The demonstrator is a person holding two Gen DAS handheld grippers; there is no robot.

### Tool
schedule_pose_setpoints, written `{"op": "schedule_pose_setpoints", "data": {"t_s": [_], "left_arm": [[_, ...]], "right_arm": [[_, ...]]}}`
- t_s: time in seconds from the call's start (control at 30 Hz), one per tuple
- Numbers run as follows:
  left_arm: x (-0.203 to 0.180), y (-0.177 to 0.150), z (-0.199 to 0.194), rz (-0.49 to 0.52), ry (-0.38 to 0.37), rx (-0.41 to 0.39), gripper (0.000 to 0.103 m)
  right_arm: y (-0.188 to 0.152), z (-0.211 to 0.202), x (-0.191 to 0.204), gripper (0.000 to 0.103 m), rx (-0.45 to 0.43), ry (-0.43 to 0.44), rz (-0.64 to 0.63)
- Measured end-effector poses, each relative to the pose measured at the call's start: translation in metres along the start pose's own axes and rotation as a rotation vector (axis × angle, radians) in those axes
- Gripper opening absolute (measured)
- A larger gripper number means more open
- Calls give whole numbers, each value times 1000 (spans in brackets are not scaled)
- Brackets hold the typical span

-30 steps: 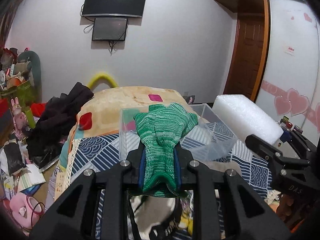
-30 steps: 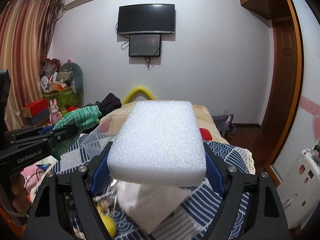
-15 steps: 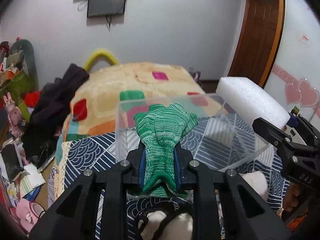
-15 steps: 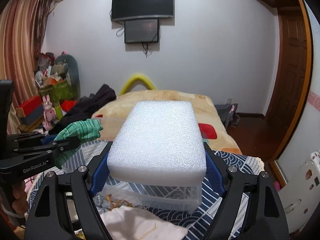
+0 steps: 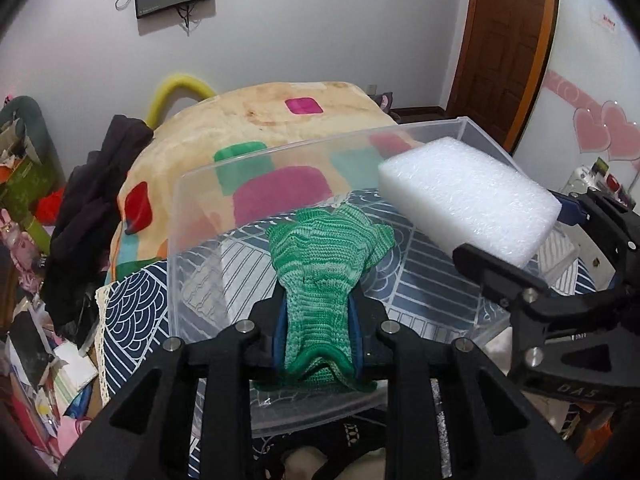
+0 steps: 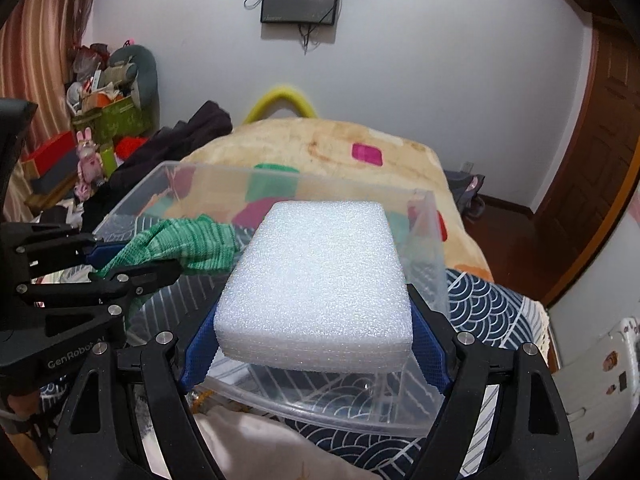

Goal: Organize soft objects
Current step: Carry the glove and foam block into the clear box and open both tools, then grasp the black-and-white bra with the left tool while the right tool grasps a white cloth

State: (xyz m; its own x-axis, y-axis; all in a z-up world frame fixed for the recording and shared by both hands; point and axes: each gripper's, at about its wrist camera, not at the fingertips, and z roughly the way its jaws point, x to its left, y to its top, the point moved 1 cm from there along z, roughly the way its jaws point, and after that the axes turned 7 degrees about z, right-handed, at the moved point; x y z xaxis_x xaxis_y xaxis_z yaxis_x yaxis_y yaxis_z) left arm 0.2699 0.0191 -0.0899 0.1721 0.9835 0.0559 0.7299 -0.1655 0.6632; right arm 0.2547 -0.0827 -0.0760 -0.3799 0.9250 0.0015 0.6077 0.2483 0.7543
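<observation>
A green knitted cloth [image 5: 324, 256] sits between the blue pads of my left gripper [image 5: 318, 308]. The jaws are opening, and the pads still touch the cloth. It hangs over the inside of a clear plastic bin [image 5: 192, 240]. My right gripper [image 6: 314, 312] is shut on a white foam block [image 6: 320, 272], held above the bin's right half [image 6: 432, 248]. In the left wrist view the foam block [image 5: 468, 200] and the right gripper [image 5: 520, 230] are at the right. In the right wrist view the green cloth [image 6: 188, 240] and the left gripper [image 6: 132, 258] are at the left.
The bin rests on a navy patterned cover [image 6: 488, 308]. Behind it lies a peach quilt with coloured squares [image 5: 256, 120]. Dark clothes [image 5: 92, 200] are heaped at the left over floor clutter. A white cloth [image 6: 260, 440] lies just before the bin. A wooden door [image 5: 504, 40] stands at the right.
Both grippers have moved forward and down, tilting toward the clear bin. The green cloth and the foam block now hang over its inside instead of short of it.
</observation>
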Motion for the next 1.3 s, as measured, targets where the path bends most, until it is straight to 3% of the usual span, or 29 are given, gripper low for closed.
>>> {"op": "schedule_pose_setpoints", "data": {"t_s": [0.07, 0.2, 0.43, 0.6, 0.77, 0.97, 1.3], "left_arm": [[-1, 0, -2, 1, 1, -6, 43], [-1, -1, -18, 1, 5, -47, 55], [2, -1, -57, -14, 28, -127, 69], [5, -4, -90, -41, 79, -195, 99], [2, -16, -123, -34, 130, -257, 102], [-3, -47, -144, -40, 127, -275, 102], [-16, -98, -122, -28, 57, -171, 103]], "right_arm": [[1, 0, -1, 81, 9, 2, -2], [1, -11, -7, 85, -4, 18, 12], [7, -39, -7, 86, -71, 36, 30], [8, -70, -5, 93, -147, 58, 46], [2, -94, -2, 95, -204, 61, 53], [-16, -114, -1, 99, -238, 58, 64], [-58, -103, 12, 103, -176, 47, 37]]}}
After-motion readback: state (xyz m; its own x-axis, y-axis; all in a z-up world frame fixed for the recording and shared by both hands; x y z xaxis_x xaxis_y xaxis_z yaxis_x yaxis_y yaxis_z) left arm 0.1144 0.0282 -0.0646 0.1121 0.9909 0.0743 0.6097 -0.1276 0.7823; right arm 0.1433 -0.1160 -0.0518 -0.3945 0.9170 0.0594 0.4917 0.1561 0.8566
